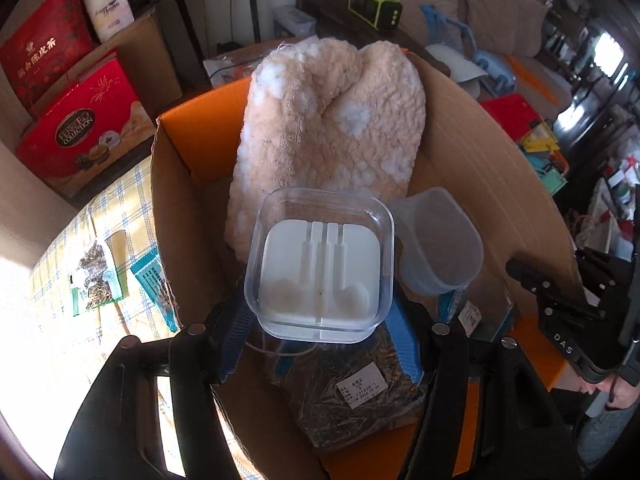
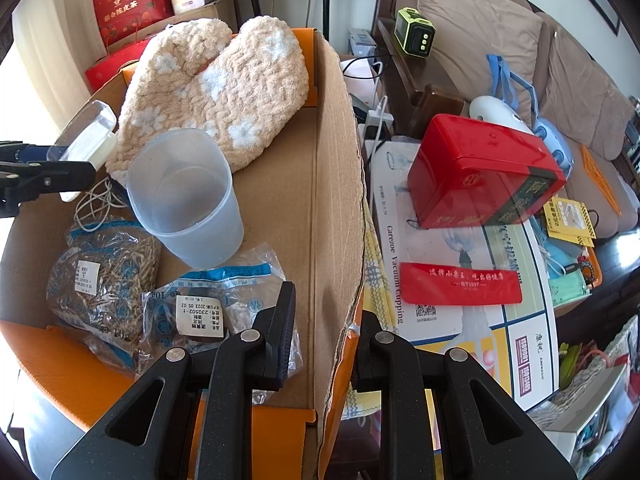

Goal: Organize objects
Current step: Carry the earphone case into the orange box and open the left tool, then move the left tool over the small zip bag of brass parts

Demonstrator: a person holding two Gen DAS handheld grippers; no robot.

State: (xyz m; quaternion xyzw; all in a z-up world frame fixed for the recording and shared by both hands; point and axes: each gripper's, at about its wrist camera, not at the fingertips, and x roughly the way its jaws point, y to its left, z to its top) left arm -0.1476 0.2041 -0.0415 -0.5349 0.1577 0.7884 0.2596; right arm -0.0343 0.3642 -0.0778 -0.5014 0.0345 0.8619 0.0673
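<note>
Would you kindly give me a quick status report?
Left gripper shut on clear square earphone case, over cardboard box. Right gripper clamps box wall. Translucent plastic cup close beside.

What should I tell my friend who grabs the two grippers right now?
Left gripper: shut on the clear earphone case, held over the cardboard box.
Right gripper: clamped on the box's side wall.
In the box: fluffy slipper, plastic cup, two herb bags.
Left to do: drop the case in; two packets lie outside on the checked cloth.
</note>
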